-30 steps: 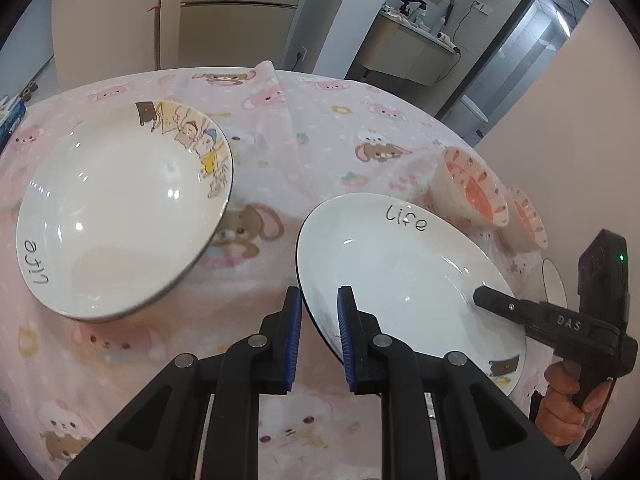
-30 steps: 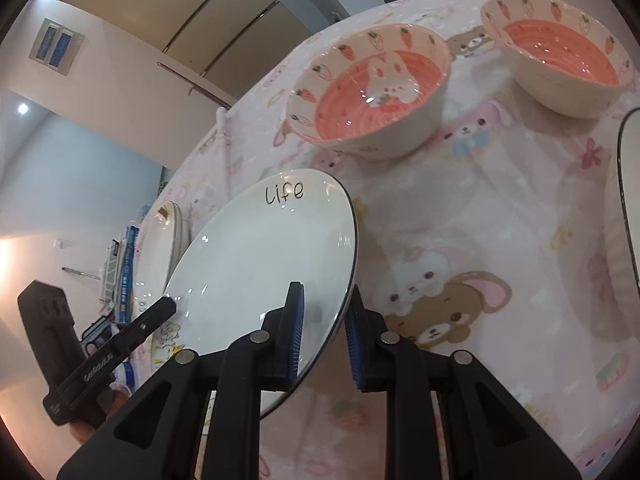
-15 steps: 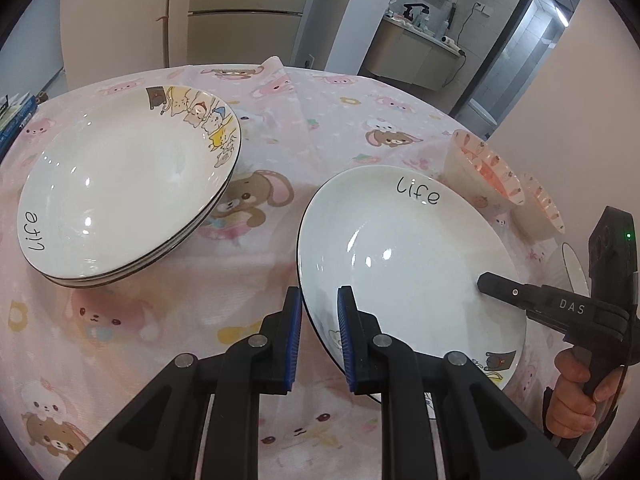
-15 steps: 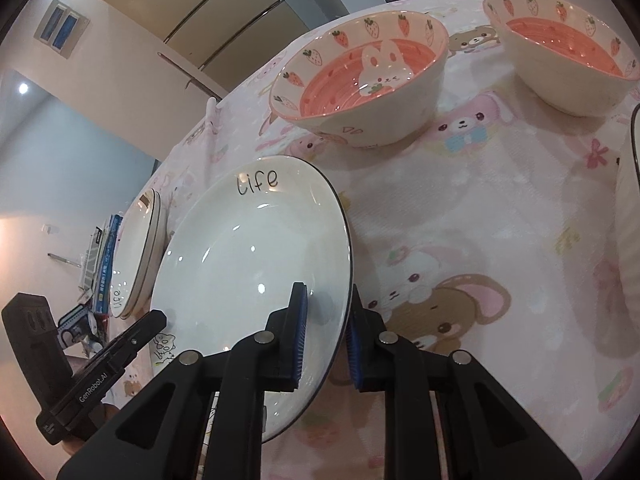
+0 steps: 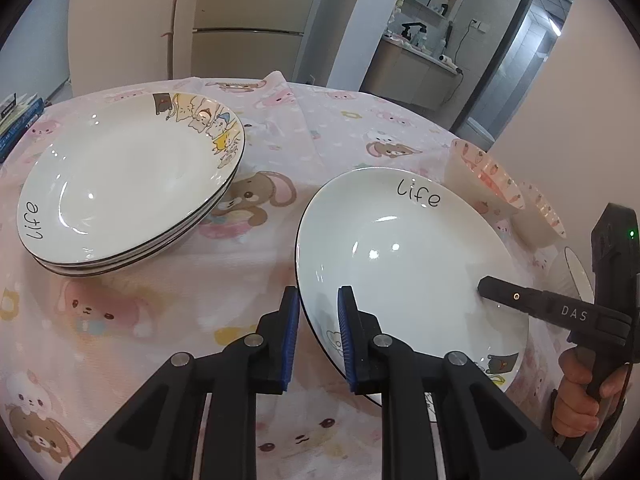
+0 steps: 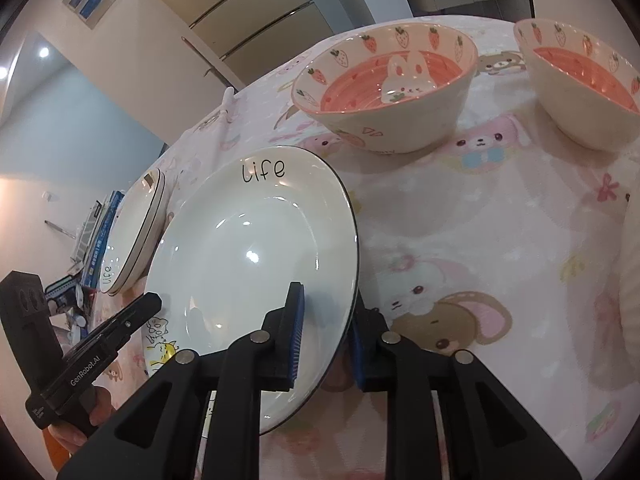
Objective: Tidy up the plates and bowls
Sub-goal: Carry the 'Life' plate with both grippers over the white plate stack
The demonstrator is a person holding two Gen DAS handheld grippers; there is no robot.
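Where the pink cartoon tablecloth (image 5: 328,128) covers the table, a stack of white plates (image 5: 120,196) sits far left and a single "life" plate (image 5: 404,264) is held between both tools, its far edge near two strawberry bowls (image 6: 384,92). Left gripper (image 5: 318,332) clamps its near-left rim; right gripper (image 6: 326,336) clamps the opposite rim.

Three plates (image 5: 404,256); two bowls (image 6: 388,88); one tablecloth (image 5: 280,128).
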